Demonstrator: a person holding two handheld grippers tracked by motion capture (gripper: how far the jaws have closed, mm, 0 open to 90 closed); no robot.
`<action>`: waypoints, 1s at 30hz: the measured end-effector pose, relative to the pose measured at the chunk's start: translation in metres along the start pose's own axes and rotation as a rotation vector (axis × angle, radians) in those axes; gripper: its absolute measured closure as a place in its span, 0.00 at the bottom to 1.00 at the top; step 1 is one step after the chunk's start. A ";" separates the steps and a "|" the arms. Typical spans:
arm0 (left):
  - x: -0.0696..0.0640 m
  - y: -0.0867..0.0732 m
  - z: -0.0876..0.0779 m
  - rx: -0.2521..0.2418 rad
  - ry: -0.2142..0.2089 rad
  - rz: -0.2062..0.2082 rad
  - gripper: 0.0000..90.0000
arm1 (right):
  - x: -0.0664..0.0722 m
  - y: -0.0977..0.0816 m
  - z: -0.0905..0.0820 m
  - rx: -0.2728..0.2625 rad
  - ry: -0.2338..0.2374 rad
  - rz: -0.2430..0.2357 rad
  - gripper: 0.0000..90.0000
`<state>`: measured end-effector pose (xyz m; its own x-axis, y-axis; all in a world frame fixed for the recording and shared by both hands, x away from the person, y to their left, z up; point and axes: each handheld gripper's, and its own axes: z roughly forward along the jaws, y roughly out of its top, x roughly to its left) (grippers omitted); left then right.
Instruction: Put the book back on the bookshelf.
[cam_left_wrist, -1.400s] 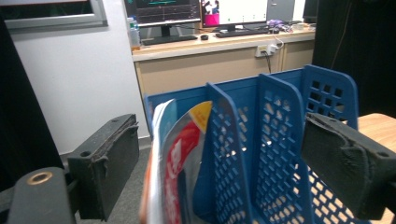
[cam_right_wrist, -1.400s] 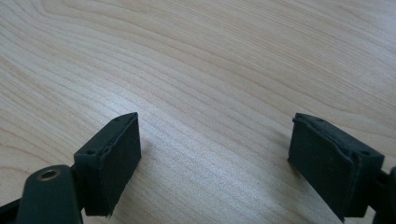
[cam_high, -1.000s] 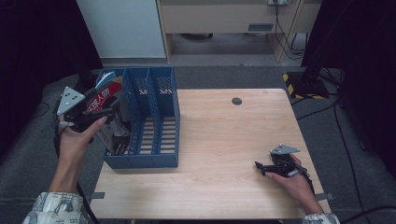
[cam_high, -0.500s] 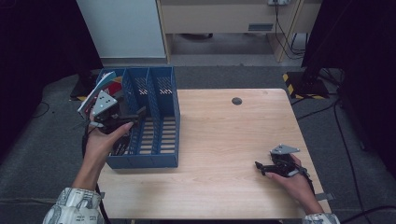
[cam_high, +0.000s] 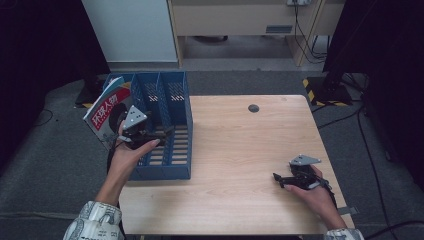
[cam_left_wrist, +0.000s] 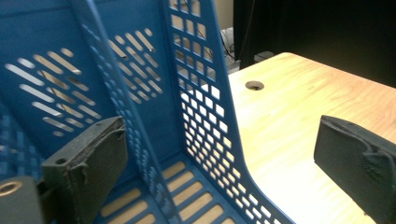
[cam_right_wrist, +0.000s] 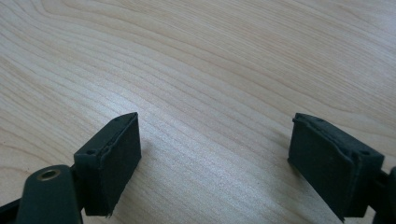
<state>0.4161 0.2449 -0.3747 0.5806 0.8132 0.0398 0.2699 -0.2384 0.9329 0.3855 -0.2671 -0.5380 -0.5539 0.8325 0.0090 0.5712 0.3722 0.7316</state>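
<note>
A blue file organiser (cam_high: 165, 172) with three slots stands on the left of the wooden table (cam_high: 240, 150). A red-and-white magazine (cam_high: 106, 107) stands tilted at its leftmost slot, free of any grip. My left gripper (cam_high: 167, 131) hovers over the organiser just right of the magazine. Its jaws have just been opening and stand open. In the left gripper view, my left gripper (cam_left_wrist: 222, 135) straddles the organiser's perforated walls (cam_left_wrist: 201, 93) without pressing them. My right gripper (cam_high: 276, 177) rests on the table at the right, and between its open jaws (cam_right_wrist: 215, 126) is bare wood.
A round cable hole (cam_high: 253, 108) sits near the table's far edge. Behind the table stand a white cabinet (cam_high: 130, 30) and a shelf unit with cables. A yellow-and-black striped base (cam_high: 312, 90) lies on the floor at the far right.
The left hand came down and to the right with the magazine, set it at the organiser's left slot and let it go. The right gripper has not moved.
</note>
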 end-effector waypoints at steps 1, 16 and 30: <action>0.001 0.000 0.001 0.003 -0.001 0.022 0.02 | 0.000 0.000 0.000 0.000 0.000 0.000 0.19; -0.015 -0.015 0.016 0.034 -0.037 -0.014 0.03 | 0.000 0.000 0.000 0.000 0.000 -0.001 0.19; -0.052 -0.015 0.040 0.059 -0.106 0.012 0.03 | 0.000 0.000 0.000 0.000 0.001 -0.001 0.18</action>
<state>0.4123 0.1846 -0.4049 0.6613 0.7500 0.0102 0.3049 -0.2812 0.9099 0.3857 -0.2672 -0.5381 -0.5554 0.8316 0.0086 0.5704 0.3734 0.7316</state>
